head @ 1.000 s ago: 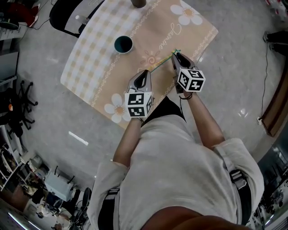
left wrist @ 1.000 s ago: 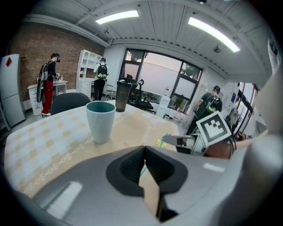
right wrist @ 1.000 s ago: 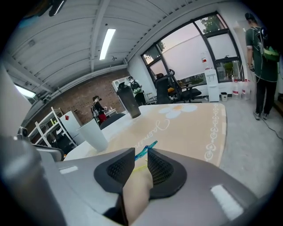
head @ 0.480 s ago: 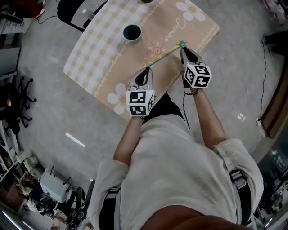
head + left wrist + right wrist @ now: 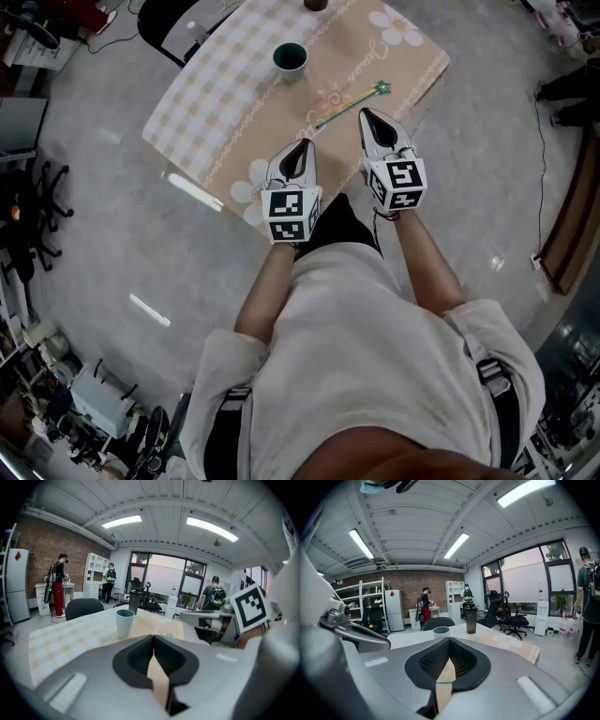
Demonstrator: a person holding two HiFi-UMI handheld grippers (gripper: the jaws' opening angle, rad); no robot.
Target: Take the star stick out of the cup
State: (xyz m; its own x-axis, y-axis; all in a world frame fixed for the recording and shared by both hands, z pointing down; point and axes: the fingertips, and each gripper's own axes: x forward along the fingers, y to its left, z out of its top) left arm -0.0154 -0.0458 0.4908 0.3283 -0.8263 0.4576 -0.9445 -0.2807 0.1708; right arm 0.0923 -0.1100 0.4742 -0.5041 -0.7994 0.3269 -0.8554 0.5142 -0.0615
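The star stick (image 5: 352, 105), thin and green with a star at its far end, lies flat on the patterned tablecloth (image 5: 206, 103), outside the teal cup (image 5: 290, 57). The cup stands upright further back, and appears too in the left gripper view (image 5: 124, 623) and the right gripper view (image 5: 441, 631). My left gripper (image 5: 299, 148) is shut and empty, hovering just short of the stick's near end. My right gripper (image 5: 367, 115) has just been closing with nothing between its jaws. It is shut now, a little to the near side of the star.
A dark bottle (image 5: 316, 4) stands at the table's far edge, behind the cup. A black chair (image 5: 159, 23) sits at the far left of the table. Several people stand in the room beyond, by shelves and desks. Grey floor surrounds the table.
The stick, earlier at my right gripper's tips and raised, now lies on the cloth on its own. Both grippers have drawn back from it, and the right jaws have come together.
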